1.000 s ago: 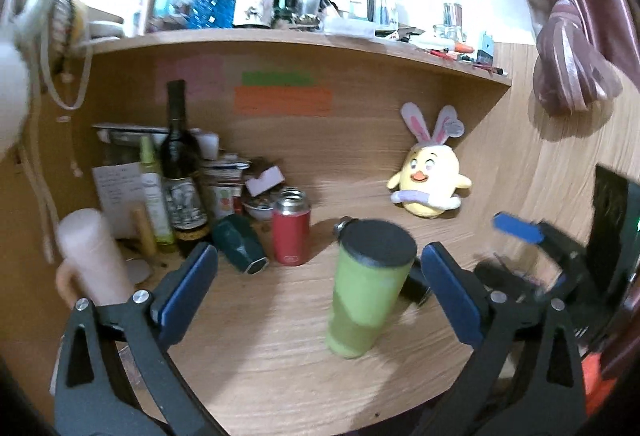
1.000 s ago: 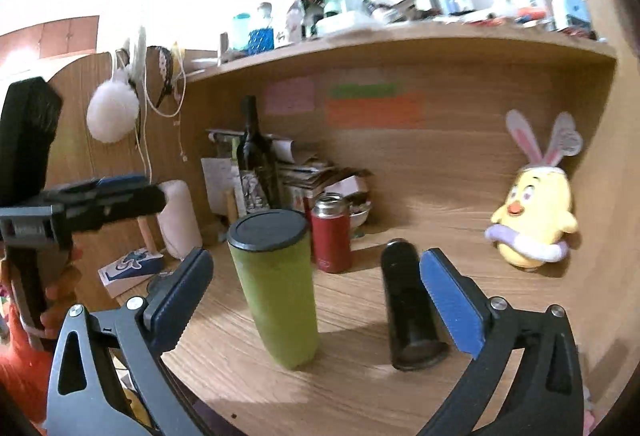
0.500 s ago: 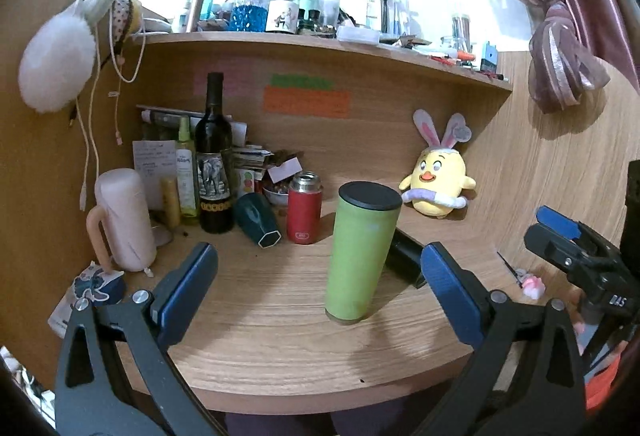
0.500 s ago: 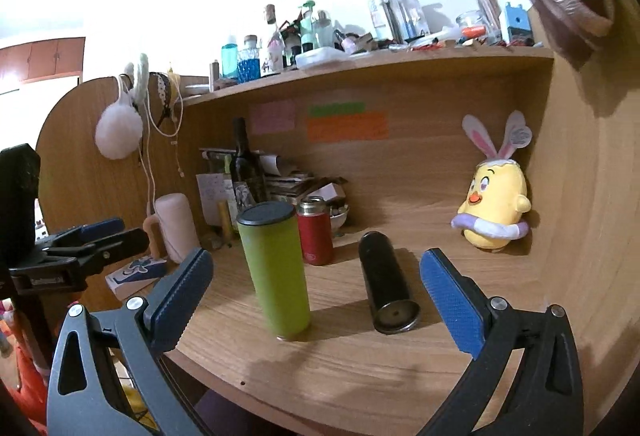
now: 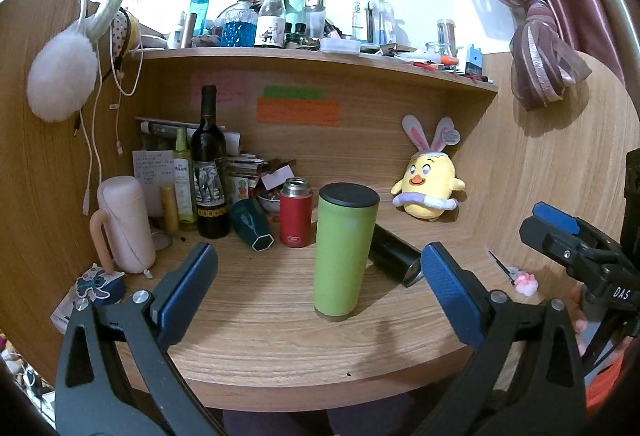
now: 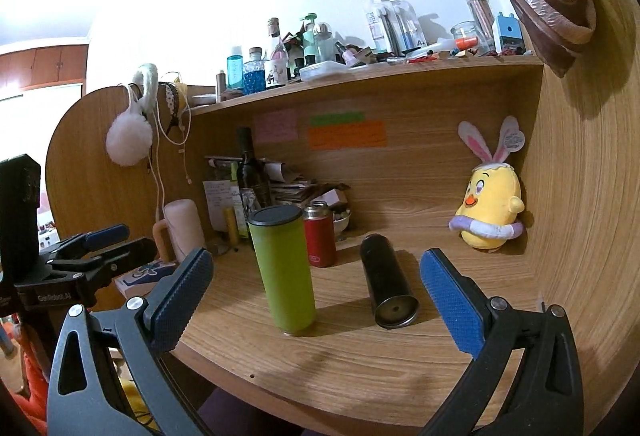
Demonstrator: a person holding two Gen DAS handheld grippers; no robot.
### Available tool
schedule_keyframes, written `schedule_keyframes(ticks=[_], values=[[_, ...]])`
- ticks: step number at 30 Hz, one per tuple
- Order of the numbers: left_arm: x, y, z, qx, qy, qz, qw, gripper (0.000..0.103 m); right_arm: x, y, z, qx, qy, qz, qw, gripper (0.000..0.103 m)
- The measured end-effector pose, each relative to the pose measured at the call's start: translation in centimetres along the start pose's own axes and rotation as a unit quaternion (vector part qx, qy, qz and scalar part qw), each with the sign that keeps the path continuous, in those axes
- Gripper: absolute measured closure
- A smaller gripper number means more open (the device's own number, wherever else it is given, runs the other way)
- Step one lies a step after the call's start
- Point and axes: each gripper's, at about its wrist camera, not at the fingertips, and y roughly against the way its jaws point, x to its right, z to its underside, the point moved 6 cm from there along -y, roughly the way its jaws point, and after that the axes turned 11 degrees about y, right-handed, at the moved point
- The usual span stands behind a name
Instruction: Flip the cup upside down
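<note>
**Green cup stands on the bench, both claws spread and empty**

The green cup [image 5: 345, 251] stands upright near the front middle of the wooden bench [image 5: 260, 324], its black end uppermost and its narrower end down on the wood. The left claw [image 5: 318, 290] hangs in front of the bench edge with its blue pads wide apart, holding nothing; the cup sits between them in the left wrist view but farther back, untouched. The right claw [image 6: 316, 300] is likewise spread wide and empty, short of the cup [image 6: 282, 268].

Just right of the cup a black flask [image 6: 386, 288] lies on its side, its metal-rimmed end toward the cameras. Behind the cup stands a red flask [image 5: 295, 213], with a dark teal mug [image 5: 251, 223] tipped over beside it and a wine bottle [image 5: 209, 172] farther left. A yellow chick plush [image 5: 428, 184] with rabbit ears sits by the back wall to the right.
</note>
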Motion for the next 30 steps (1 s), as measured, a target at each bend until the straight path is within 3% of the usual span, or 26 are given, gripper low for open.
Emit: schedule_keyframes(ticks=[30], values=[[0.44, -0.77, 0.25, -0.009, 0.002, 0.008, 0.9999, 0.0, -0.01, -0.48, 0.26, -0.006, -0.004, -0.008, 1.0, 0.0]])
